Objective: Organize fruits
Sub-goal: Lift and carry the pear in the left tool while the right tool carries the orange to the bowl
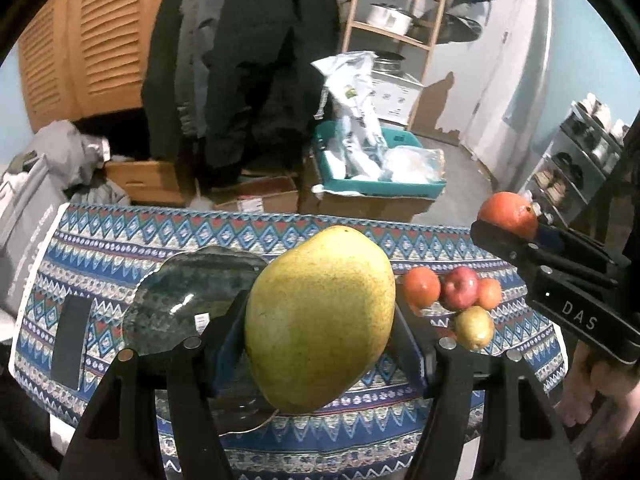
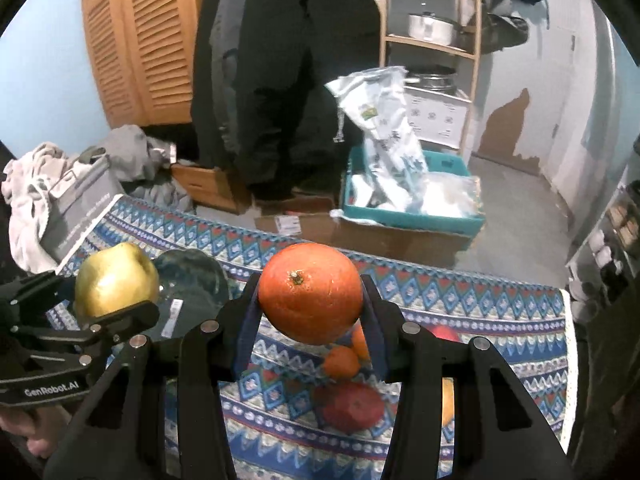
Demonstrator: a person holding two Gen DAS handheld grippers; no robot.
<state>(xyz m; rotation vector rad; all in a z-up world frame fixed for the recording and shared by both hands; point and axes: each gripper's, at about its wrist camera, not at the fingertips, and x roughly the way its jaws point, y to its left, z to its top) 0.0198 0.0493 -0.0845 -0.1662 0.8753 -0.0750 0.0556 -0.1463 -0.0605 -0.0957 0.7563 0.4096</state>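
My left gripper (image 1: 320, 344) is shut on a large yellow-green mango (image 1: 320, 316), held above the patterned tablecloth (image 1: 120, 248). A dark green glass plate (image 1: 192, 296) lies just behind and to the left of the mango. My right gripper (image 2: 310, 308) is shut on an orange (image 2: 310, 292); in the left wrist view that orange (image 1: 508, 212) shows at the right, raised. Loose on the cloth lie two small oranges (image 1: 420, 286), a red apple (image 1: 462, 288) and a small yellow-green fruit (image 1: 474, 327). From the right wrist the mango (image 2: 114, 280) hangs over the plate (image 2: 192, 292).
A black phone-like slab (image 1: 72, 344) lies at the cloth's left end. Behind the table stand cardboard boxes (image 1: 260, 196), a teal crate with plastic bags (image 1: 376, 164), hanging dark coats (image 1: 248, 60) and a wooden shelf with pots (image 1: 392, 16). A hand (image 1: 600, 392) shows at the right edge.
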